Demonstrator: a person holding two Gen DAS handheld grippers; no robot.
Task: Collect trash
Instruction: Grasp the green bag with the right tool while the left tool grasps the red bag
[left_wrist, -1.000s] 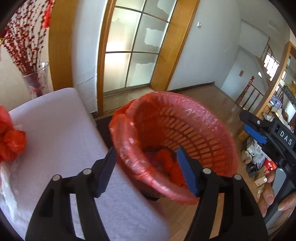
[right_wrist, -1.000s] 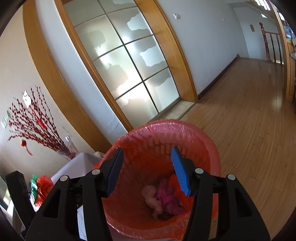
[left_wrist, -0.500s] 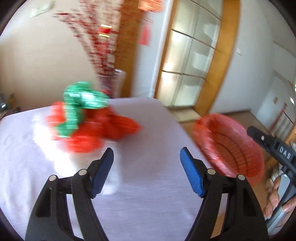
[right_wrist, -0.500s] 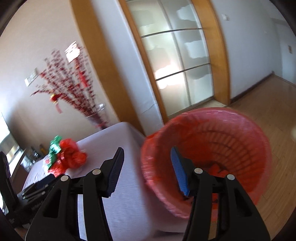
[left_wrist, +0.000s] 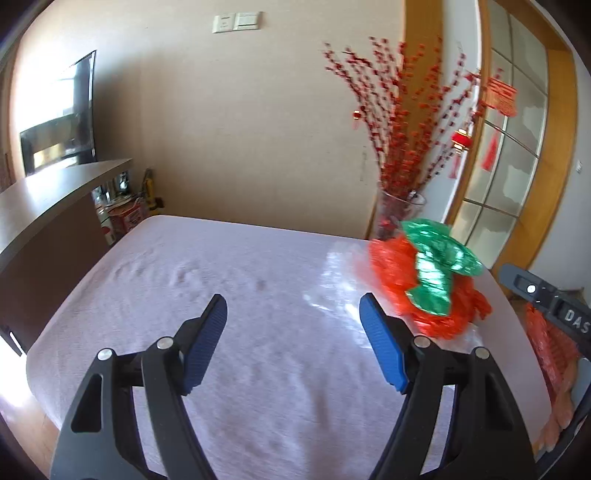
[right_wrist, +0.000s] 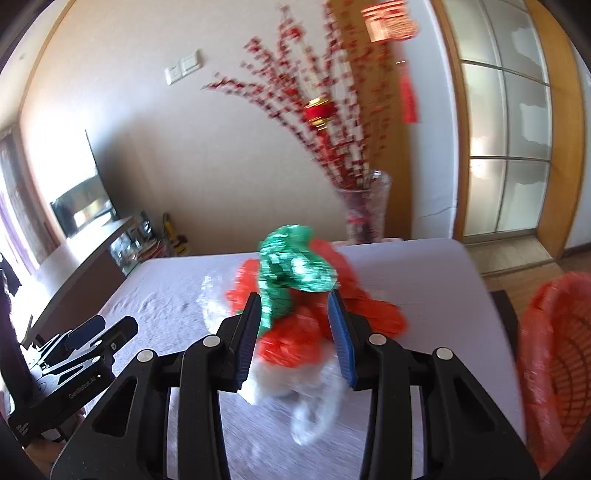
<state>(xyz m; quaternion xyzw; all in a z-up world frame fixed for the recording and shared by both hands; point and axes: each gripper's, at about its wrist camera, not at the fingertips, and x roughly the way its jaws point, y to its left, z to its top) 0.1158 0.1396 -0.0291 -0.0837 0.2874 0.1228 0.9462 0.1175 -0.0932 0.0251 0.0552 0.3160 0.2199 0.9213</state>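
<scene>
The right hand-held gripper (right_wrist: 293, 325) points at a heap of trash on the worktop (right_wrist: 413, 280), its jaws closing with the heap showing between them; whether the pads touch it yet cannot be told. The heap is crumpled red plastic (right_wrist: 295, 339) topped by a green foil wrapper (right_wrist: 295, 266), with clear and white film (right_wrist: 314, 398) at its near edge. To the right, off the edge of the worktop, stands a red slotted waste basket (right_wrist: 554, 354) lined with a red bag; its contents are not visible here. The left hand-held gripper (left_wrist: 291, 339) hangs over bare cloth with its jaws wide apart and nothing between them; the heap lies just to its right. The other gripper's body at the right edge of the left view bears the letters "DAS". Behind the heap, a glass vase (right_wrist: 365, 210) holds red berry branches (right_wrist: 325, 110) hung with small lanterns.
</scene>
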